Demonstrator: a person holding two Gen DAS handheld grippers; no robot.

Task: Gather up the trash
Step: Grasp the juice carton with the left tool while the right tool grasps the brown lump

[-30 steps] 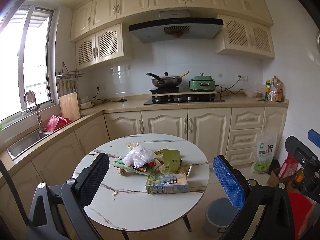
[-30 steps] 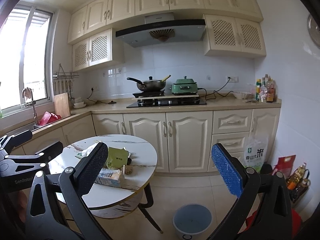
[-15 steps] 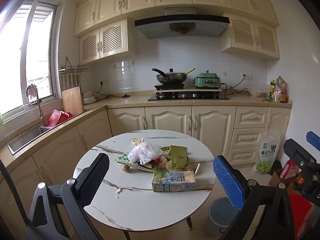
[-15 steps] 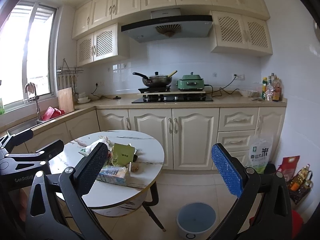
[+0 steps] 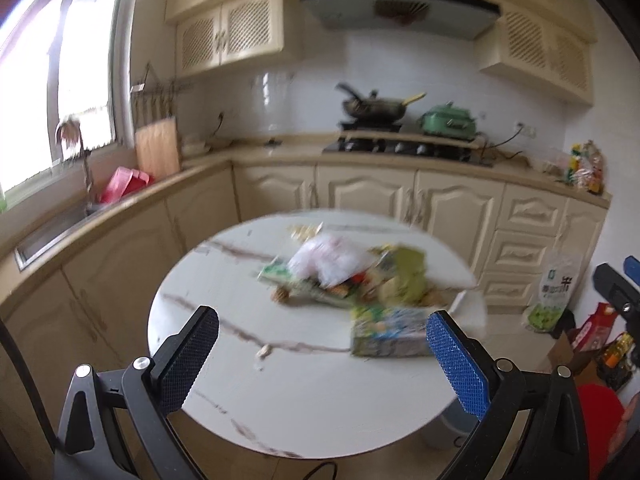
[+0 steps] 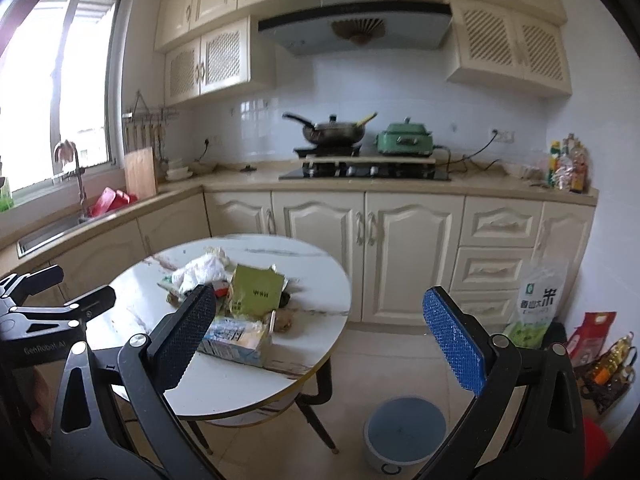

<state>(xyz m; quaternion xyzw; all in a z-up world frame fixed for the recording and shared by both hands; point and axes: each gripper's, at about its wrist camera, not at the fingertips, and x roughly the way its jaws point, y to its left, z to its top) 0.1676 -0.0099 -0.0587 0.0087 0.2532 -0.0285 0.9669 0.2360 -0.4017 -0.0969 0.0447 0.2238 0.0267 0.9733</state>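
A heap of trash sits on the round white marble table (image 5: 304,408) (image 6: 320,280): a crumpled clear plastic bag (image 5: 328,258) (image 6: 202,270), a green packet (image 5: 404,276) (image 6: 256,292), a drink carton (image 5: 390,332) (image 6: 236,336) lying flat, and small scraps. The left wrist view is blurred. My left gripper (image 5: 322,360) hangs open above the table's near side, empty. My right gripper (image 6: 320,344) is open and empty over the table's right edge. A grey-blue trash bin (image 6: 404,436) stands on the floor right of the table.
Cream cabinets and a counter wrap the back and left, with a sink (image 6: 52,232), a cutting board (image 6: 140,174), a wok (image 6: 334,132) and a green cooker (image 6: 406,140) on the stove. A rice bag (image 6: 536,304) and oil bottles (image 6: 608,364) lean at the right wall.
Both cameras have moved forward and tilted down toward the table; the trash looks larger and lower in view. Both grippers stay open. The trash has not moved.
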